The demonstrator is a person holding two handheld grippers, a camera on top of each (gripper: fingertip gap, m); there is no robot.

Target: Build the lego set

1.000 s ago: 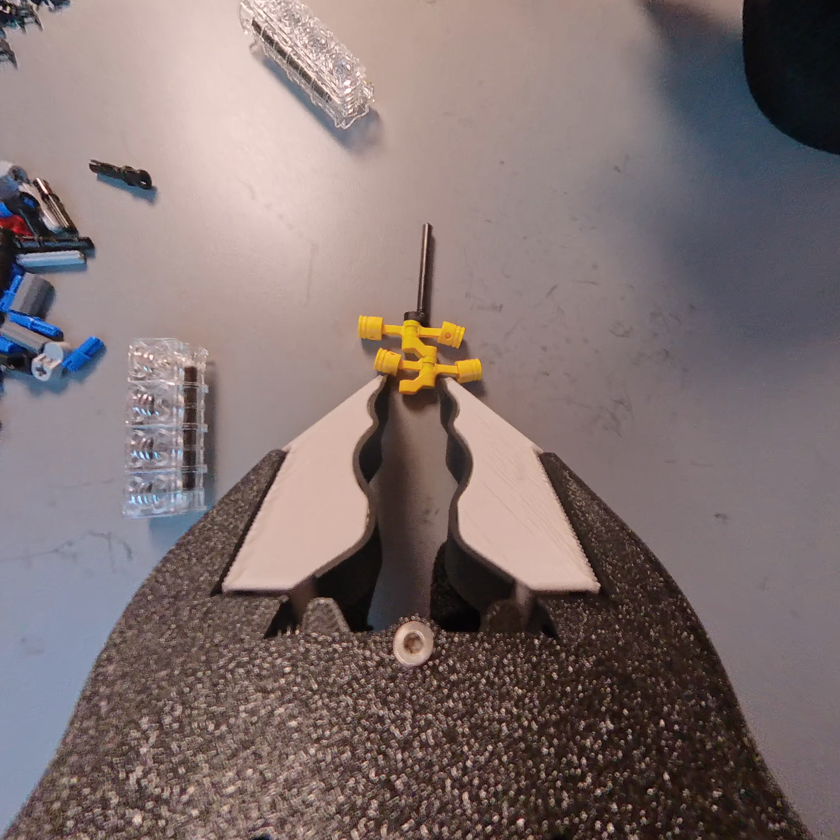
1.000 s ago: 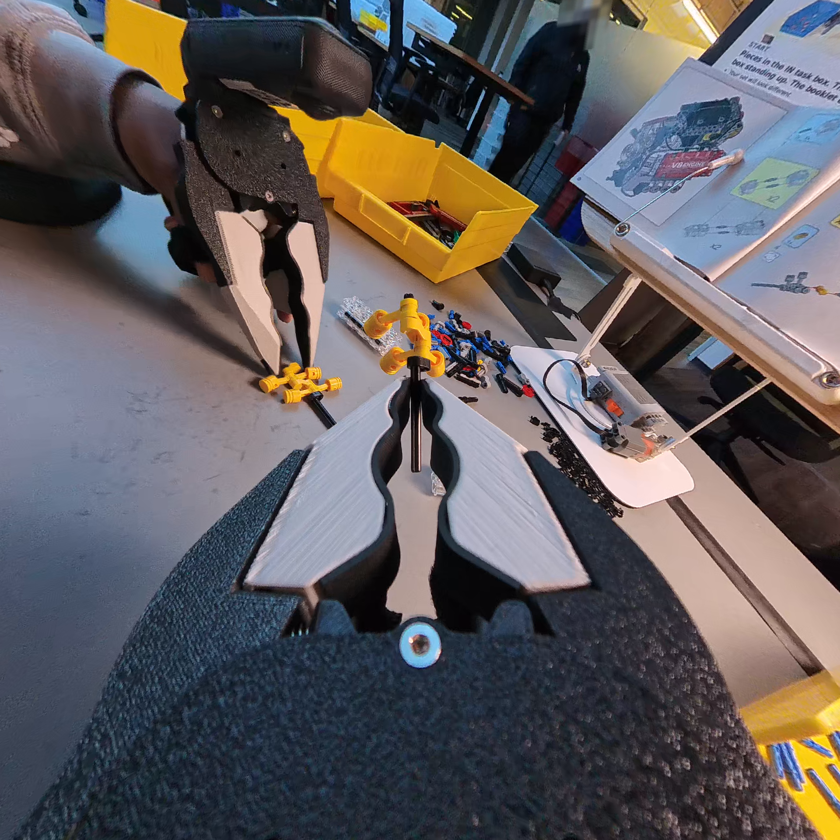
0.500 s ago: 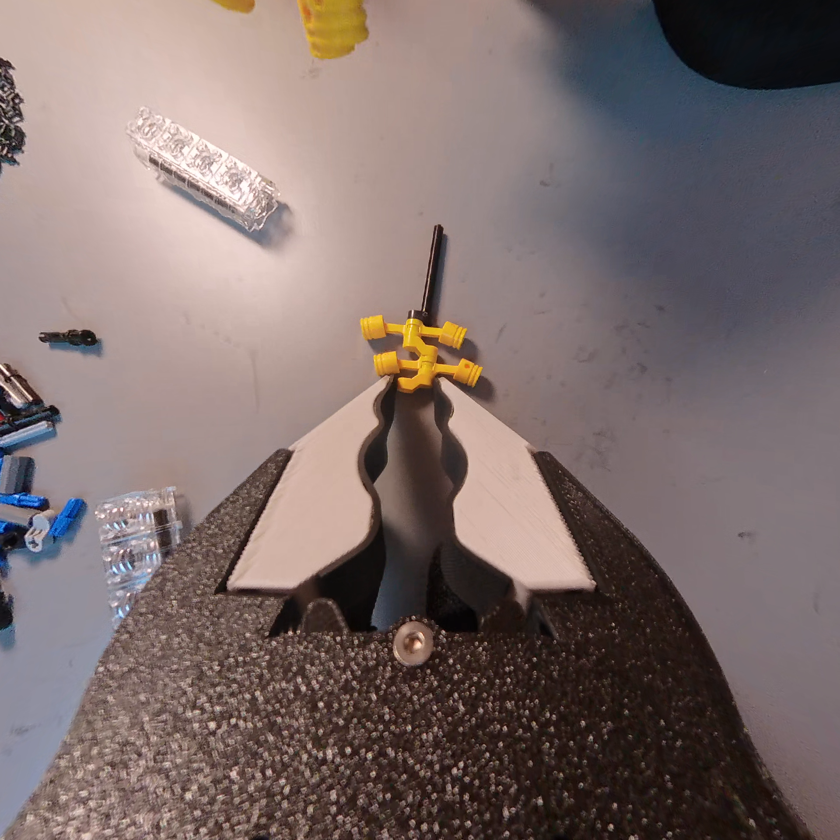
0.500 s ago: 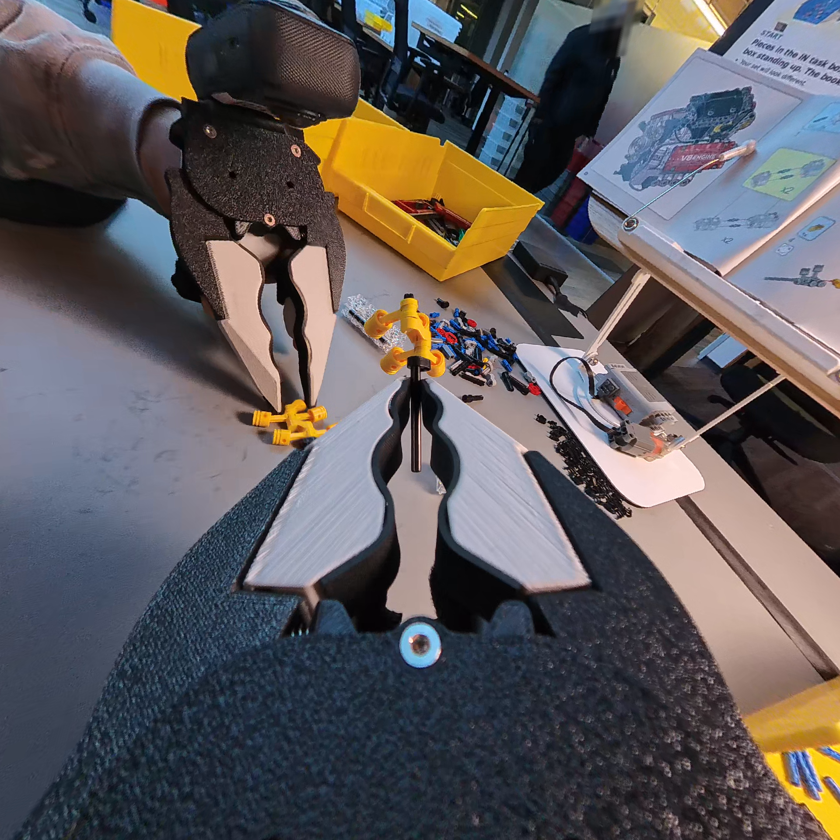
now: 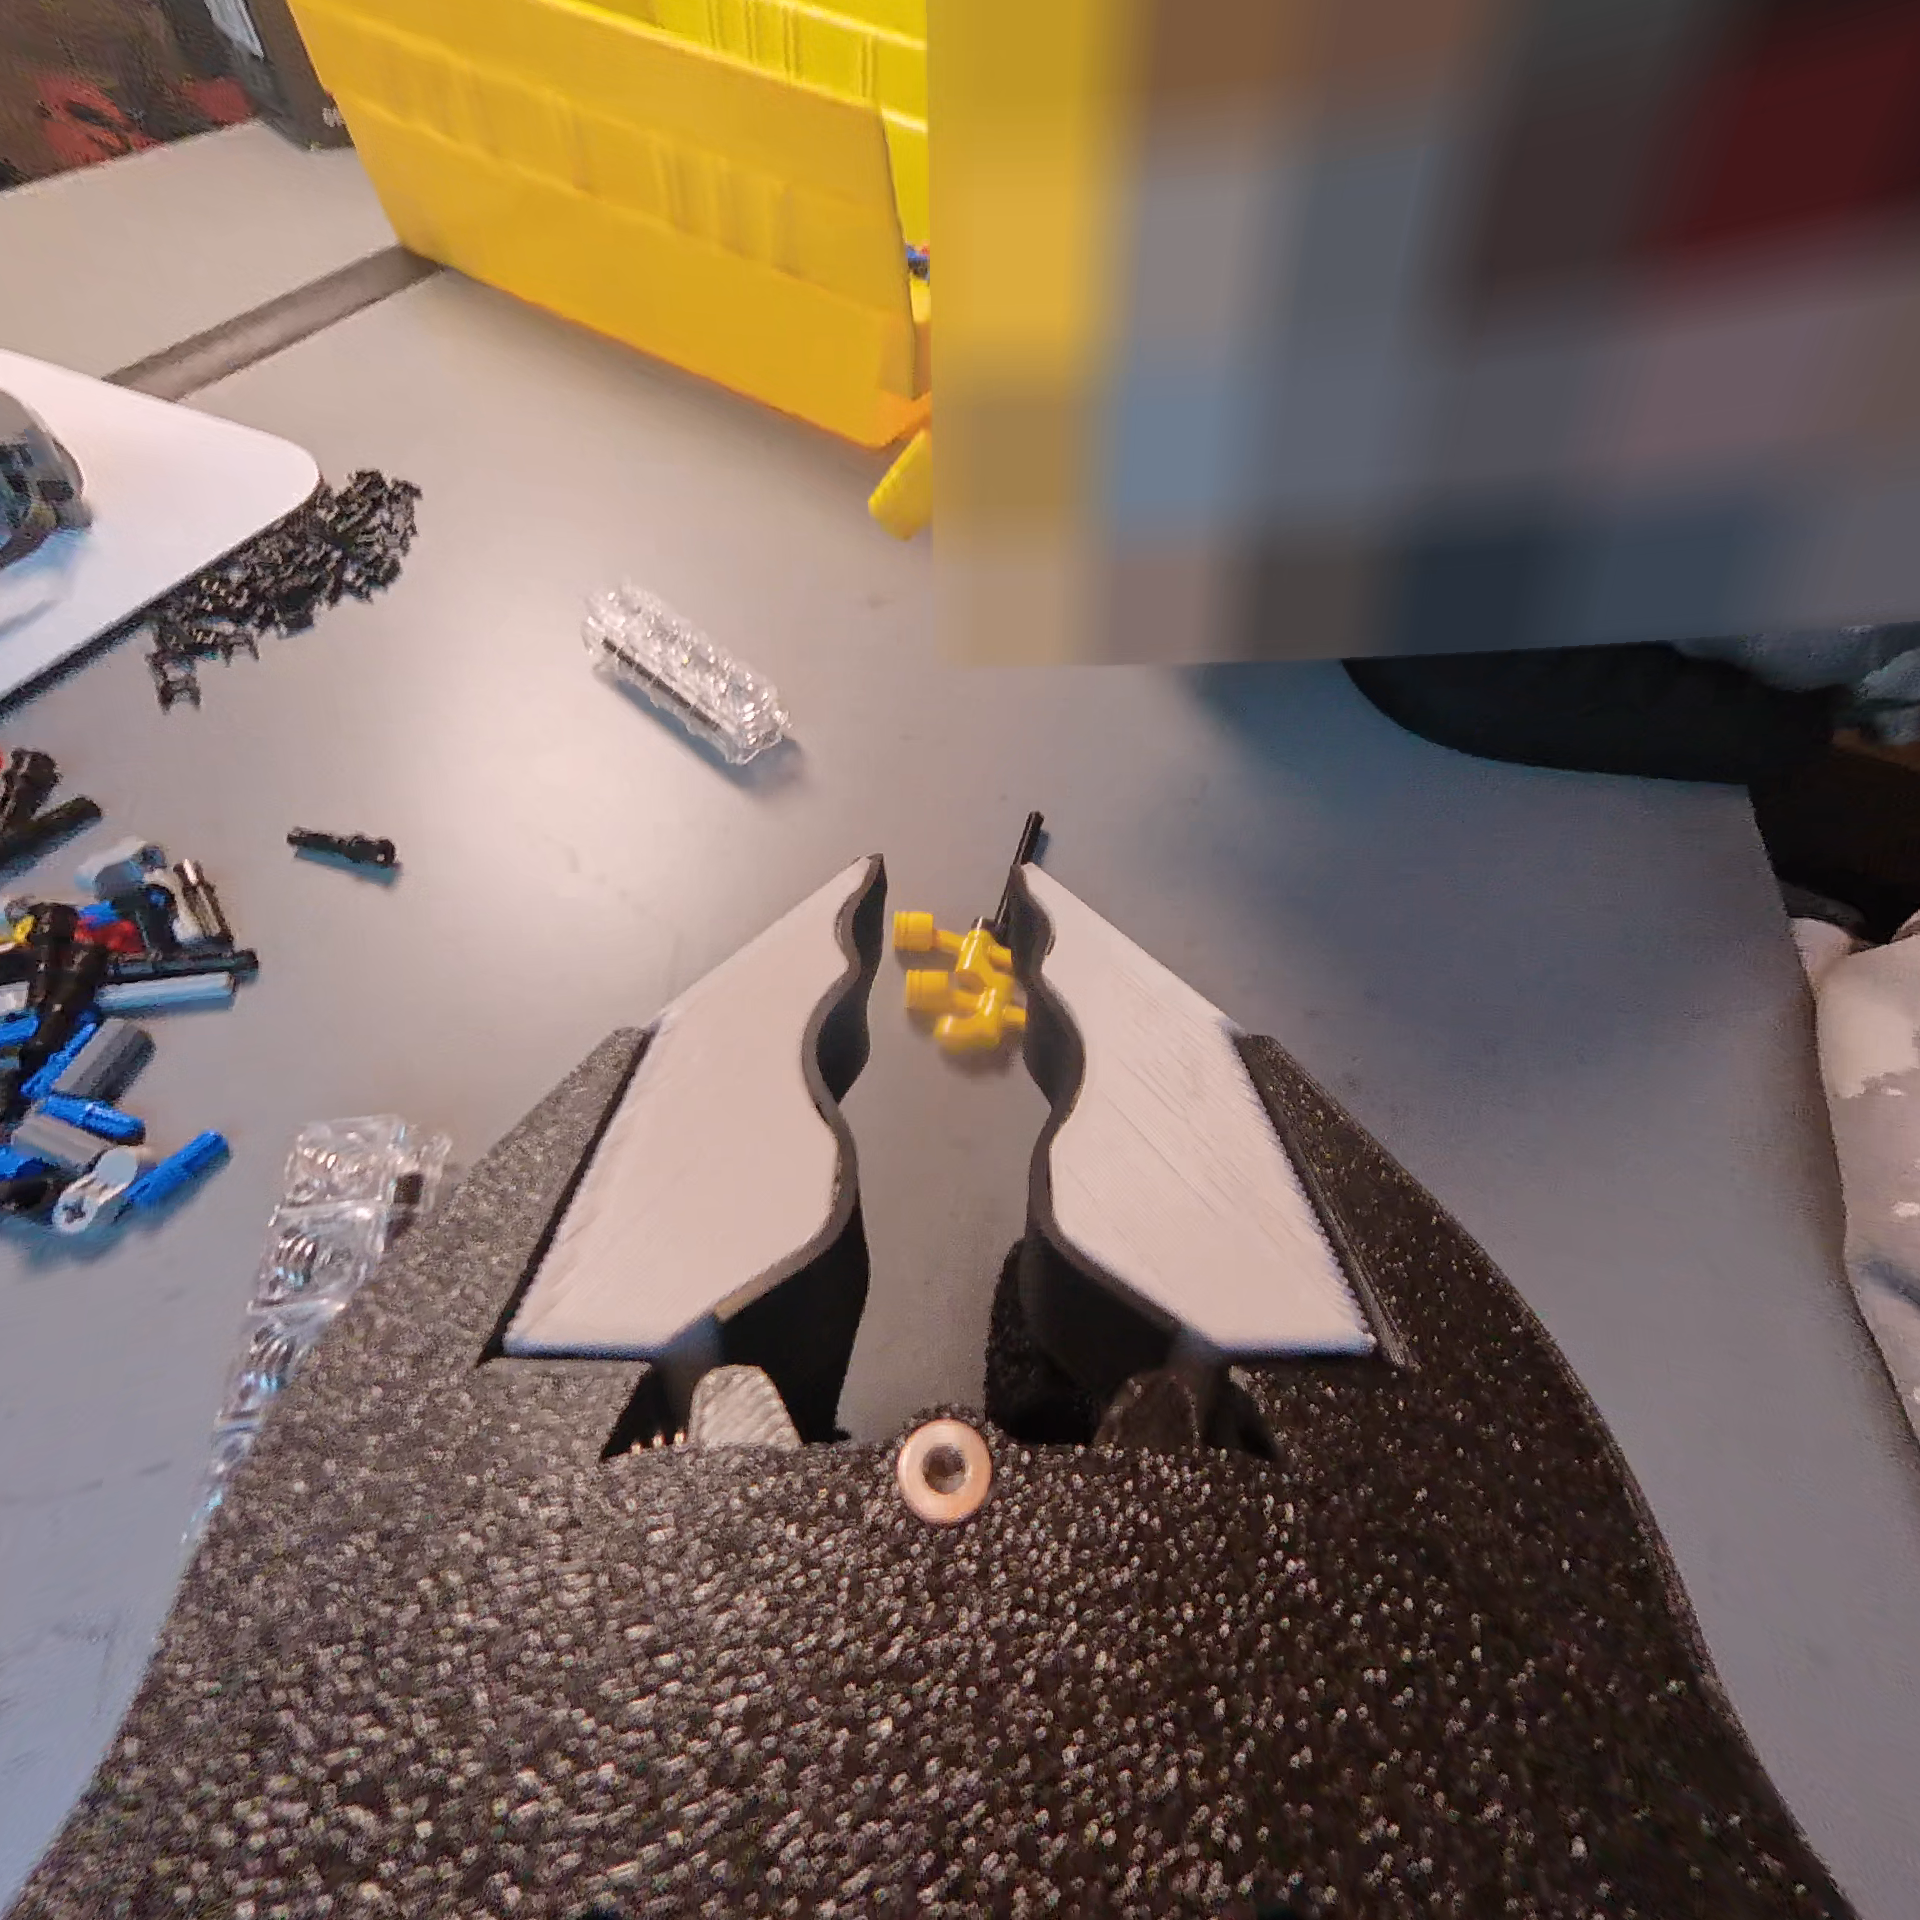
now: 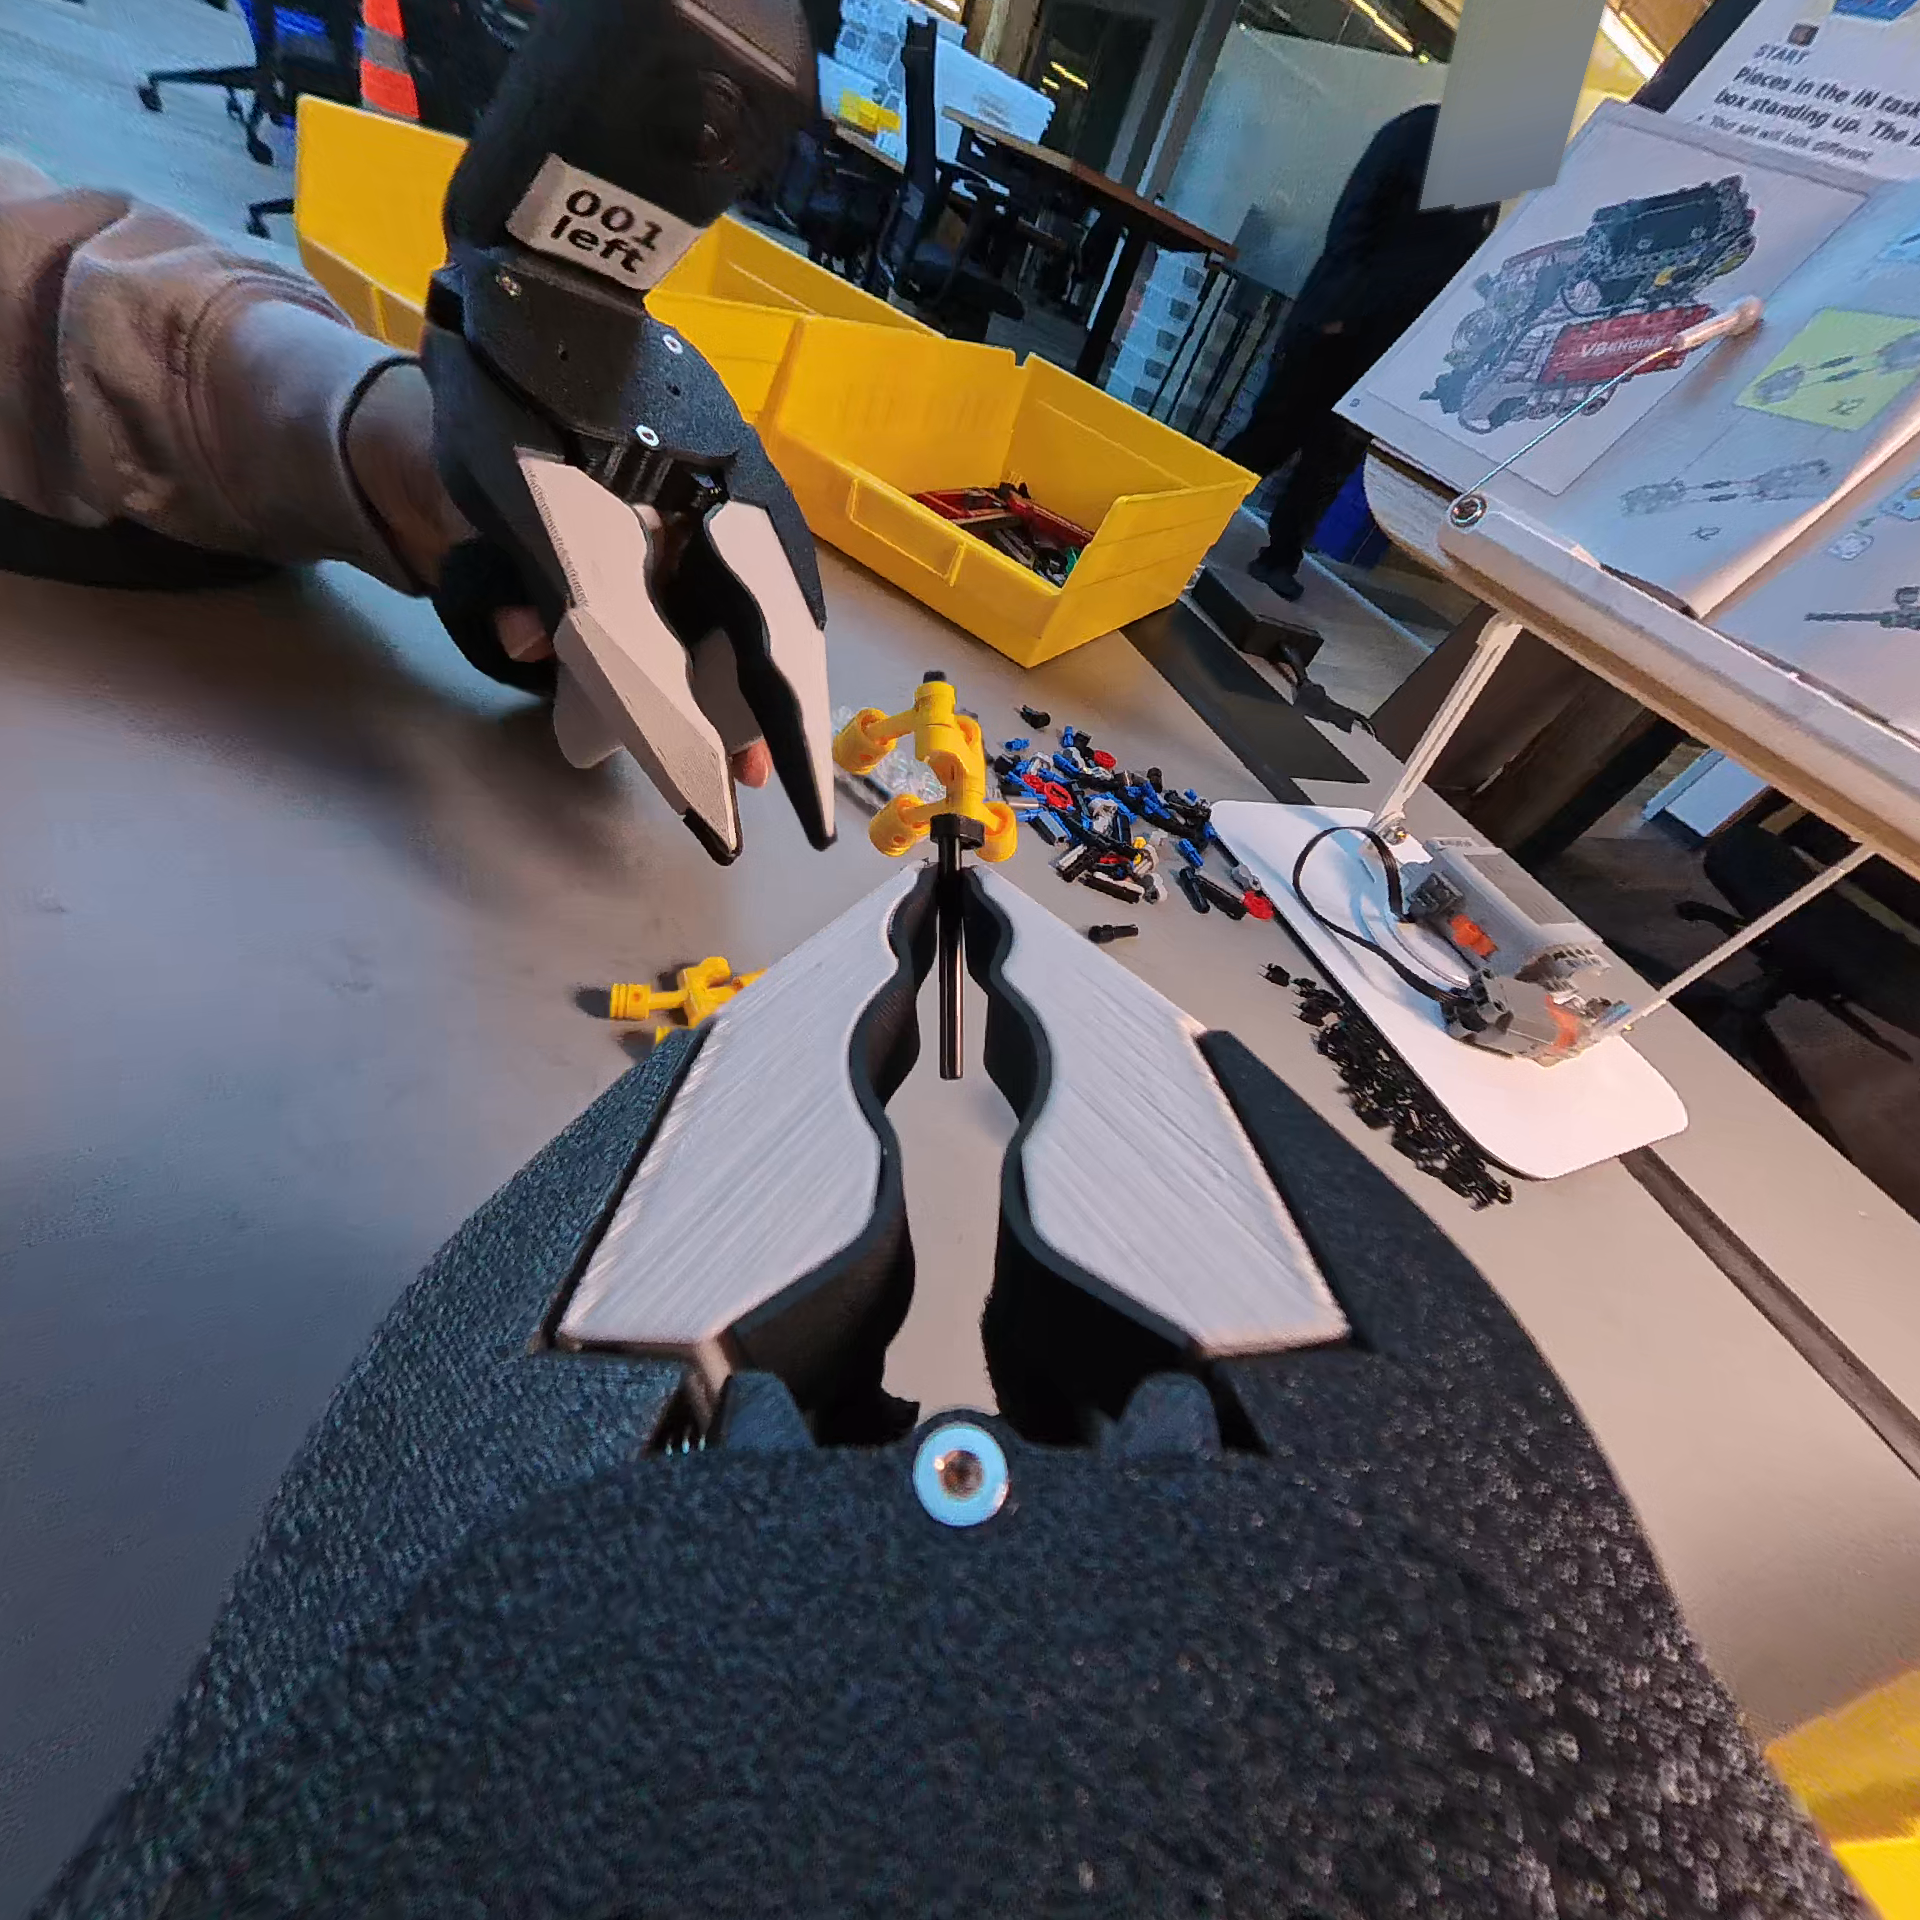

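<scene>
Two grippers work over a grey table (image 5: 1351, 1039). Right gripper (image 6: 948, 883), nearest in its own view, is closed on a black axle (image 6: 950, 977) that stands upright between its fingertips and carries a yellow piston assembly (image 6: 935, 774) at its top, clear of the table. Left gripper (image 5: 951, 883), seen in the right wrist view (image 6: 774, 831) held by a gloved hand (image 6: 488, 603), has its jaws parted with nothing gripped; its tips hang above the table. Below and between the left fingers lies a second yellow piston assembly (image 5: 961, 982) on its own black axle, flat on the table, partly hidden by the right-hand finger (image 5: 1143, 1122); the right wrist view shows it (image 6: 681, 997) beside the right gripper's left finger. Farther out lie two clear blocks (image 5: 686, 675), one near, one beyond, a loose black pin (image 5: 341, 847), and a heap of blue, black and red small parts (image 6: 1117, 816). Beyond these sit a white tray (image 6: 1538, 1112) bearing a grey motor (image 6: 1496, 935) with cable, a cluster of black pins (image 6: 1382, 1081) along the tray's edge, yellow bins (image 6: 997, 488), and an instruction booklet (image 6: 1662, 343) on a stand at right.
</scene>
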